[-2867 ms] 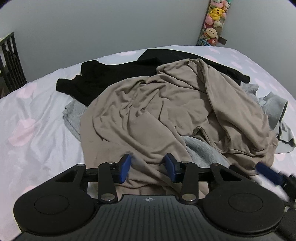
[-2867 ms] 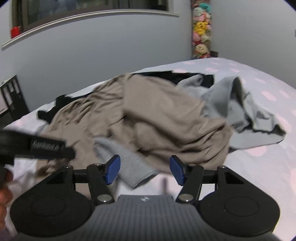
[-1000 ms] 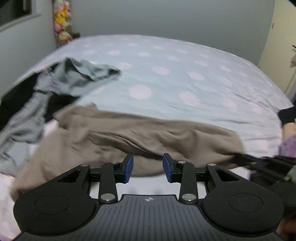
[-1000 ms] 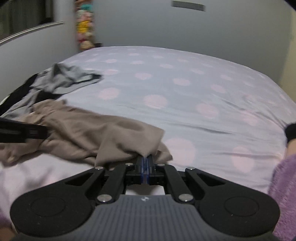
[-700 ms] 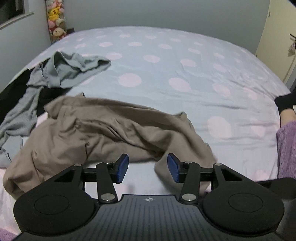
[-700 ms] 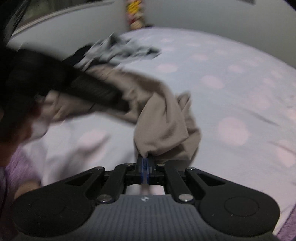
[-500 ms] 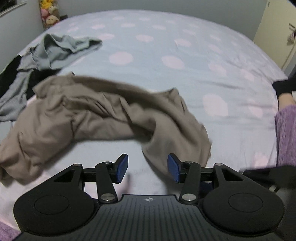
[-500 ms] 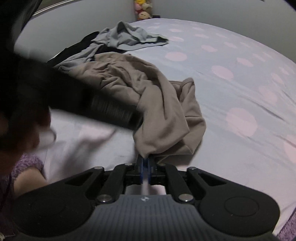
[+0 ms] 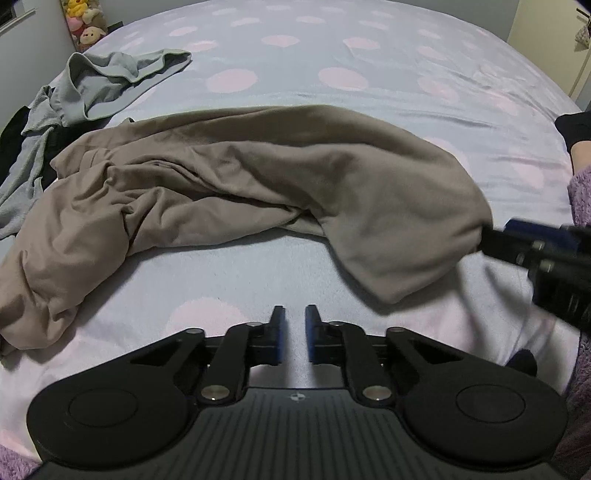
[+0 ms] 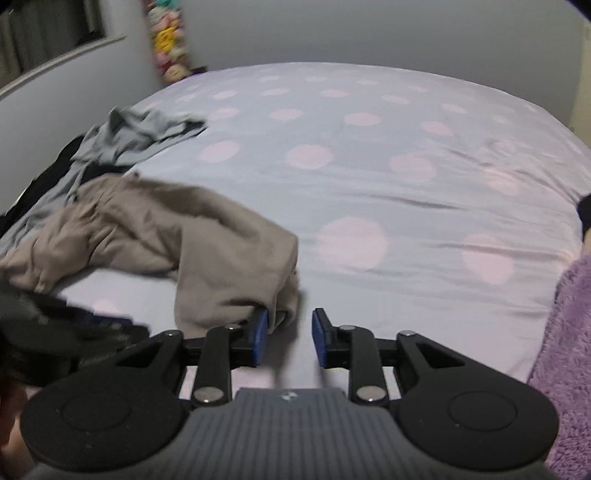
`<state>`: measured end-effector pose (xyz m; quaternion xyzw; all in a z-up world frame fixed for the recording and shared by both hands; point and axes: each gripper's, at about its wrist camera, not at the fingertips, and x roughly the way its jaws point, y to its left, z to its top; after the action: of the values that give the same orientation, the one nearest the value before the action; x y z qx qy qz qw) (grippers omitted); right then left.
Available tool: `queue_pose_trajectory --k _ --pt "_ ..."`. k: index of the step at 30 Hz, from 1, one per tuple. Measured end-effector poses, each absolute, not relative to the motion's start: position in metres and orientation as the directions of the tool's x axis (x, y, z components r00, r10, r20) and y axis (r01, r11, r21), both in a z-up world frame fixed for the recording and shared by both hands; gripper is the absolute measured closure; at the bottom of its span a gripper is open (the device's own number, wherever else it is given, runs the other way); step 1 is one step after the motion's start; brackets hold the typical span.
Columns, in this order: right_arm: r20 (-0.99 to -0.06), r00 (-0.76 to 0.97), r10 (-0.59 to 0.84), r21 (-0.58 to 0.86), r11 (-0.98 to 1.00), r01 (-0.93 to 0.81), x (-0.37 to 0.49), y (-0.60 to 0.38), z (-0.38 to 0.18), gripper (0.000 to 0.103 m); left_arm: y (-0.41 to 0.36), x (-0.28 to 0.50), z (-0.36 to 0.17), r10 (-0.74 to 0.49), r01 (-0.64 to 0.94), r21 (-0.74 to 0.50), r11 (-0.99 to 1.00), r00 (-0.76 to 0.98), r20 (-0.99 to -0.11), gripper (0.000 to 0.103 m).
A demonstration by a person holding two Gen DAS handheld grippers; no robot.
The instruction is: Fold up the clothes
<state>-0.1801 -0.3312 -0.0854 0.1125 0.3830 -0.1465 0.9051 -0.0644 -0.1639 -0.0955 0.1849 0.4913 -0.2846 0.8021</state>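
Taupe garment [image 9: 229, 184] lies crumpled across the middle of my left wrist view, bulk bunched toward lower left, one lobe drooping toward right centre. In the right wrist view the same taupe garment [image 10: 207, 240] sits left of centre, its near end hanging down to my right gripper [image 10: 286, 338].

Right gripper: jaws opening. A fold of the garment's end lies against the inner face of the left pad [image 10: 260, 332], the other pad clear of it, so I read it as released, not pinched.

Left gripper [image 9: 294, 334]: jaws closing, narrow gap remaining, nothing between them but bare sheet. It sits bottom centre, apart from the garment's near edge. It grasps nothing.

In the left wrist view my right gripper [image 9: 517, 240] comes in blurred from the right edge, touching the garment's drooping lobe.

Grey garment [image 9: 110, 77] lies upper left in the left wrist view, beyond the taupe one; something black [image 9: 14, 125] peeks out at the far left edge beside it. All on a lilac bedsheet [image 9: 332, 48] with pink dots. Plush toys [image 9: 86, 22] stacked in the top left corner. Fuzzy purple sleeve [image 10: 565, 350] at the right edge of the right wrist view.
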Motion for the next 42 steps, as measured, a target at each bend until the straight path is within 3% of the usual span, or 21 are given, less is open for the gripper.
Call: queue_pose_trajectory --k 2,9,11,15,24,34,42 --pt "-0.724 0.661 -0.196 0.092 0.923 0.374 -0.181 -0.336 -0.086 0.060 -0.162 -0.063 -0.095 -0.273 0.628 0.019 0.778 0.365 -0.890 0.098" --pt "-0.726 0.662 -0.187 0.118 0.914 0.387 -0.181 -0.343 -0.091 0.061 -0.149 -0.051 -0.088 -0.305 0.575 -0.032 0.818 0.385 -0.871 0.098" --pt "-0.732 0.667 -0.140 0.140 0.927 0.348 -0.178 -0.340 -0.096 0.085 -0.147 -0.049 -0.084 -0.332 0.567 -0.062 0.821 0.386 -0.861 0.097" --pt "-0.721 0.691 -0.061 0.156 0.956 0.248 -0.176 -0.325 -0.097 0.100 -0.146 -0.049 -0.078 -0.384 0.571 -0.113 0.813 0.380 -0.842 0.090" --pt "-0.706 0.702 0.093 0.144 0.989 0.015 -0.174 -0.282 -0.094 0.102 -0.151 -0.052 -0.074 -0.459 0.592 -0.187 0.784 0.349 -0.817 0.062" --pt "-0.717 0.681 0.147 0.128 0.989 -0.079 -0.173 -0.265 -0.097 0.102 -0.166 -0.058 -0.073 -0.455 0.613 -0.164 0.773 0.354 -0.817 0.062" --pt "-0.738 0.641 0.210 0.158 0.978 -0.139 -0.175 -0.263 -0.104 0.102 -0.161 -0.058 -0.056 -0.540 0.610 -0.259 0.749 0.335 -0.772 0.056"
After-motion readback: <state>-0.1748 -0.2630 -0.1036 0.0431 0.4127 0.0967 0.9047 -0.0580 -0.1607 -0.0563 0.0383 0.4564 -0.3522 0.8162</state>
